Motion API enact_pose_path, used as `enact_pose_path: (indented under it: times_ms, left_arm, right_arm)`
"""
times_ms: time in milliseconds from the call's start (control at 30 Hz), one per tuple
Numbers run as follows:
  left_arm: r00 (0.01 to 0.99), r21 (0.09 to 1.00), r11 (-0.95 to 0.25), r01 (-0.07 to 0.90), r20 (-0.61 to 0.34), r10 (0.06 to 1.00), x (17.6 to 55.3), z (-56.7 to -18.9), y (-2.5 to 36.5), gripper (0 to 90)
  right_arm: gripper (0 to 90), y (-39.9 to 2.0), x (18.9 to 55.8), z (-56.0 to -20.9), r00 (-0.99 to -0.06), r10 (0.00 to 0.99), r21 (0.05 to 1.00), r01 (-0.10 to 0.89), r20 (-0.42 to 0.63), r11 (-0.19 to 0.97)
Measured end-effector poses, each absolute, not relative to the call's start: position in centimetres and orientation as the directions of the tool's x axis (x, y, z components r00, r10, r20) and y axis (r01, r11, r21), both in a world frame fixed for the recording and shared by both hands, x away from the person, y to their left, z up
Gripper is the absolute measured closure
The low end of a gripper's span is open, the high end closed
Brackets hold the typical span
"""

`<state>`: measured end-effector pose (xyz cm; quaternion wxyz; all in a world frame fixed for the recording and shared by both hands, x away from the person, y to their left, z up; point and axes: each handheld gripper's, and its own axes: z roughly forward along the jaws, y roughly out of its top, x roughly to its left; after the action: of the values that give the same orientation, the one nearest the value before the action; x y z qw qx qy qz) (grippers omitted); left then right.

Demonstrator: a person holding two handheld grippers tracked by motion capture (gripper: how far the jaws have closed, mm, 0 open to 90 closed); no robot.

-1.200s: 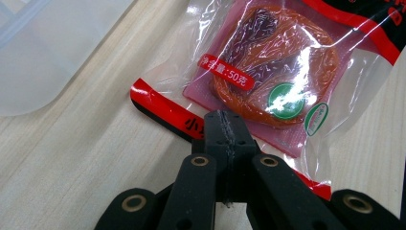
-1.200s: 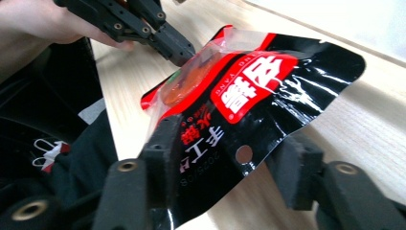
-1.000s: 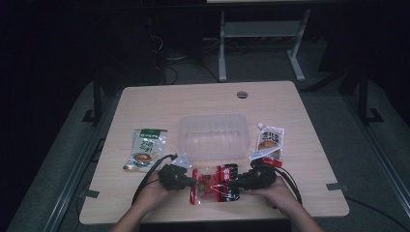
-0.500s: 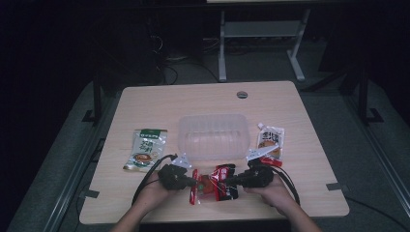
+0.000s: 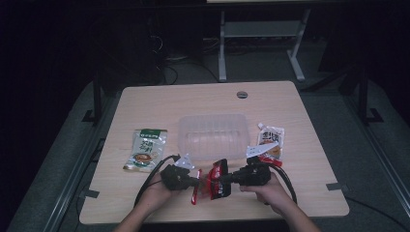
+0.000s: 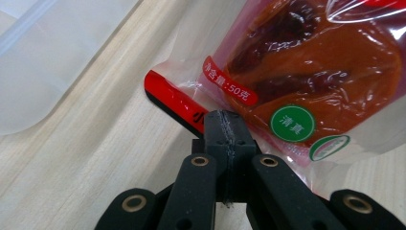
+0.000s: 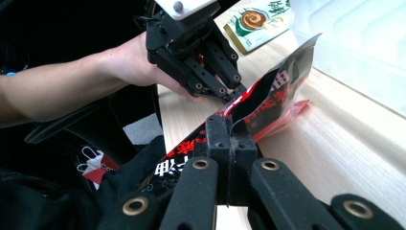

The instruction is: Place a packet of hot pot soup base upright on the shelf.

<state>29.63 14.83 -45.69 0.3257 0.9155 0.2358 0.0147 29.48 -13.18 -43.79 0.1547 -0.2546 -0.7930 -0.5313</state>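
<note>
**Red pouch pinched from both ends**

Grippers meet at the near edge of the wooden table (image 5: 145,101), each clamped on the same red snack pouch (image 5: 215,180). The left gripper (image 5: 189,181) has its jaws pressed together on the sealed red strip at one corner of the pouch; in the left gripper view that seam disappears between the black pads, with the clear window and its reddish-brown contents just beyond. The right gripper (image 5: 227,180) has just been closing, and its jaws now pinch the opposite edge of the pouch, the film folded up between them in the right gripper view. The pouch hangs between the two, held just above the table and right in front of the clear plastic container (image 5: 212,135), which sits in the middle of the table. A green-and-white packet (image 5: 145,149) lies flat to the left of the container, and a white-and-orange spouted packet (image 5: 270,141) lies to its right, near the right gripper.
</note>
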Motion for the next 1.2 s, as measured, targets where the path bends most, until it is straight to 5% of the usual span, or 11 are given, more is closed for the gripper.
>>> enact_pose_path:
  times_ms: [467,733,1200]
  left_arm:
    - [0.884,0.670,-0.608,0.426,-0.166,0.437,29.0,-43.3,17.8,86.4]
    - [0.878,0.663,-0.602,0.444,-0.187,0.441,28.1,-42.7,19.1,62.8]
    - [0.841,0.658,-0.572,0.490,-0.184,0.508,26.0,-43.2,22.5,37.0]
  right_arm:
    - [90.0,-13.5,28.9,-41.8,-0.850,0.205,0.806,0.526,0.486,0.271]
    - [90.0,-13.3,28.5,-40.6,-0.867,0.184,0.832,0.496,0.463,0.248]
    - [90.0,-13.9,28.6,-39.2,-0.876,0.194,0.849,0.479,0.443,0.222]
